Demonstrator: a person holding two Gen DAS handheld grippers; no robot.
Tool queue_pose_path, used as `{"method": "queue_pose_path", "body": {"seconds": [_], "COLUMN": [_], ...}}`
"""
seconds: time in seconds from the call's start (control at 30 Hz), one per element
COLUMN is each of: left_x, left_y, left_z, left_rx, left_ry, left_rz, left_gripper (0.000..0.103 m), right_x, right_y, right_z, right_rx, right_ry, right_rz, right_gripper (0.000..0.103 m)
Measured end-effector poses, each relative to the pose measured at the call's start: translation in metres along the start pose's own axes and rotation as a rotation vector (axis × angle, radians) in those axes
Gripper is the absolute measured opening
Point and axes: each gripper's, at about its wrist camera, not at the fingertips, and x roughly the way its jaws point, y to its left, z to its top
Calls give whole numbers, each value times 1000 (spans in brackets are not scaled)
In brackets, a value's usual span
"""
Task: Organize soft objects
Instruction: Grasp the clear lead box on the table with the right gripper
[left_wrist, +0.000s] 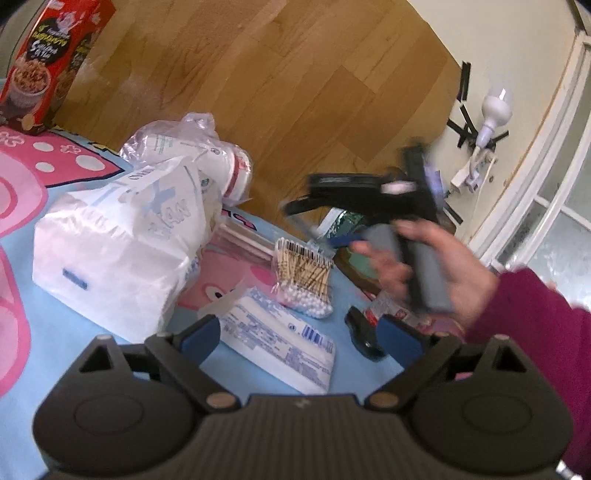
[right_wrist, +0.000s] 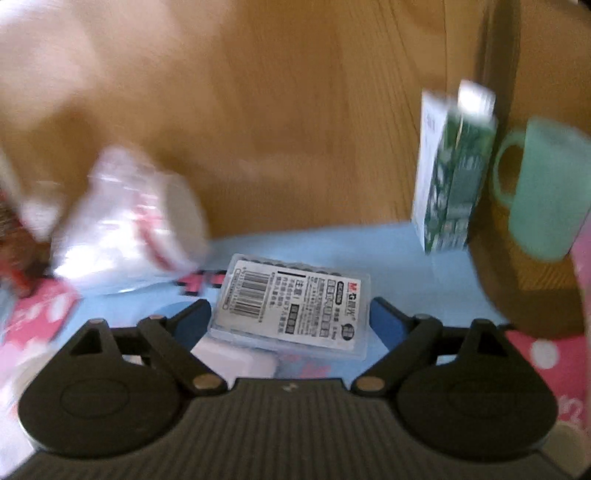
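My left gripper (left_wrist: 299, 338) is open above a flat white packet with blue print (left_wrist: 280, 339) on the blue and pink cloth. A big white tissue pack (left_wrist: 118, 251) lies to its left, and a bag of cotton swabs (left_wrist: 304, 277) lies just beyond. A plastic bag of paper cups (left_wrist: 199, 155) lies at the cloth's far edge. The right gripper, blurred, is held in a hand (left_wrist: 424, 258) at the right. In the right wrist view my right gripper (right_wrist: 290, 323) is open over a clear plastic case with a barcode label (right_wrist: 295, 306). The cup bag (right_wrist: 125, 221) is blurred at left.
A red cereal box (left_wrist: 48, 62) stands at the far left. A green and white carton (right_wrist: 450, 177) and a mint green mug (right_wrist: 543, 188) stand at the right. A small black object (left_wrist: 364, 332) lies by the left gripper's right finger. Wooden floor lies beyond the cloth's edge.
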Motion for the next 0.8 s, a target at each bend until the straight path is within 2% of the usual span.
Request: {"method": "queue_pose_path", "body": {"seconds": [0.07,0.17,0.3,0.4,0.47,0.53,0.6,0.7,0.8], "left_x": [0,0,5,8,10,16,20,22,23], "left_y": [4,7,0,-20,-37,-54,-68,-80,-87], "left_z": [1,2,1,-4,-10,-17,-22,-28,-35], "left_rx": [-26,-47,-5,75,82,71,75,57,28], "left_ry": [-1,2,31,67,104,166,208,274,326], "left_rz": [-6,-9,-5,-14,-68,-124,-135,-161,-197], "left_gripper": [95,95,94,94,94,94,92,88,84], "right_x": [-43,-106,-161,-177,-174,-173,-174,-179,-182], "right_y": [5,4,-10,-14,-11,-15,-23,-29,-33], "right_z": [-16,-61,-144,-198,-220,-233,-240,-250,-255], "right_rx": [-64,-176,-312,-364,-361,-347,-330,-332,-343], "right_ry": [-55,-109,-113,-114,-123,-124,-127,-145,-155], "right_rz": [72,161,162,91,34,37,60,75,74], "right_gripper": [94,94,94,94,94,95,96,103,103]}}
